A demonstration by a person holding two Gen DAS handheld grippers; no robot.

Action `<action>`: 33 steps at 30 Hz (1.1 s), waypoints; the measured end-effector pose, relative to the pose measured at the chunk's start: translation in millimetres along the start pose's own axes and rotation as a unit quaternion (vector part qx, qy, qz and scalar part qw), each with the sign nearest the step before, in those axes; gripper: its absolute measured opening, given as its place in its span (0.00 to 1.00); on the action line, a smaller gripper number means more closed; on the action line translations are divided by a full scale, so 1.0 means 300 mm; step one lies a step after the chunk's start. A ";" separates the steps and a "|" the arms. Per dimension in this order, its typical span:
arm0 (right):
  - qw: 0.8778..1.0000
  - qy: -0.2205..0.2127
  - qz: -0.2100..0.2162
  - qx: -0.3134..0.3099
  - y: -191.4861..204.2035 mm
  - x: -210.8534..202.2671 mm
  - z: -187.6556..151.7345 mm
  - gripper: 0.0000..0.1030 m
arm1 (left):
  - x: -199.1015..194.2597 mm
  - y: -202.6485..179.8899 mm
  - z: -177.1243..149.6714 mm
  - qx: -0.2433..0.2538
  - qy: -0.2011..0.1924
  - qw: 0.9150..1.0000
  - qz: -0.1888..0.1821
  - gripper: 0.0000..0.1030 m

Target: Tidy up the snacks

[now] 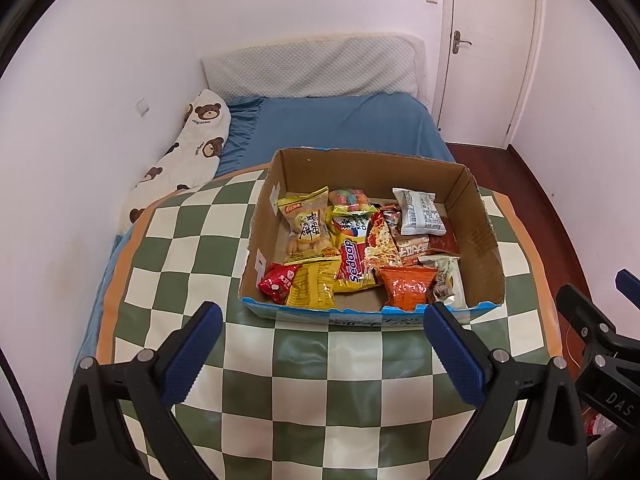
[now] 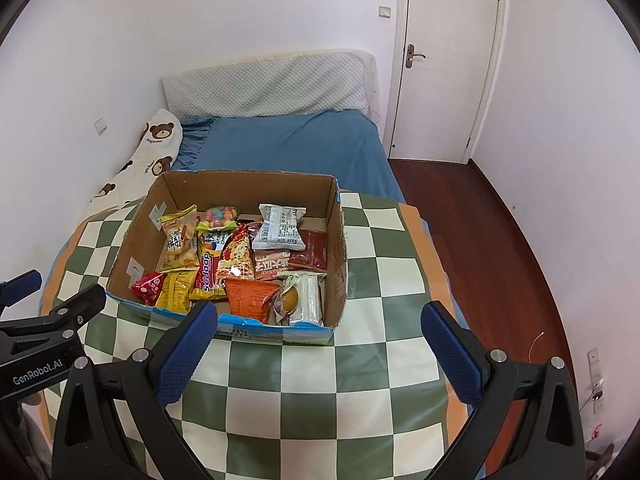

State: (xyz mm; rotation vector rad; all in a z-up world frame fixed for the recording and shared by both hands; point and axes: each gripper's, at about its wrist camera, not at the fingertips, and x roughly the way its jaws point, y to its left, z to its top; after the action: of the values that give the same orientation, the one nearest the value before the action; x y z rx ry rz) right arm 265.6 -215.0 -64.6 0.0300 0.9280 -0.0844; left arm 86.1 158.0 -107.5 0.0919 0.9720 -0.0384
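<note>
Showing an open brown cardboard box (image 1: 478,216) with a torn blue printed front edge, set on a green-and-cream checkered cloth (image 1: 304,380) that covers the near end of a bed with a blue sheet (image 1: 340,124). Snack packets fill the box. Against its left wall lie a yellow bag of round biscuits (image 1: 306,226) and, toward the front, a small red packet (image 1: 277,282) beside a yellow crinkled bag (image 1: 314,286). At the box's middle is a yellow "Sedaap" noodle packet (image 1: 352,260); at its front, an orange foil bag (image 1: 406,286). Toward the back right wall rests a silver-white wrapped packet (image 1: 420,212).

Left gripper (image 1: 322,350), blue-padded fingers spread wide and holding nothing, hovers before the box's front edge. Right gripper (image 2: 320,354), likewise wide apart and empty, hovers before the box's front right corner, its left finger (image 2: 188,354) overlapping the front edge in view.

A bear-print white pillow (image 1: 200,128) lies left of the box, behind it.
</note>
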 end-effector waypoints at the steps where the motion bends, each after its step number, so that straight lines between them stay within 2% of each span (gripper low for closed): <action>1: 1.000 0.000 0.000 0.001 -0.001 0.001 -0.001 1.00 | -0.004 0.000 0.002 0.001 -0.001 1.000 0.001 1.00; 33: 1.000 -0.005 0.016 -0.005 -0.006 -0.028 0.010 1.00 | -0.064 -0.003 -0.008 -0.005 -0.023 0.999 0.029 1.00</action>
State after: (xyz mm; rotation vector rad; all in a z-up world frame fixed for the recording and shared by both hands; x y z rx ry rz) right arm 263.1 -216.5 -56.1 0.0352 0.9169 -0.0508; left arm 73.2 157.2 -93.1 0.1103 0.9226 0.0175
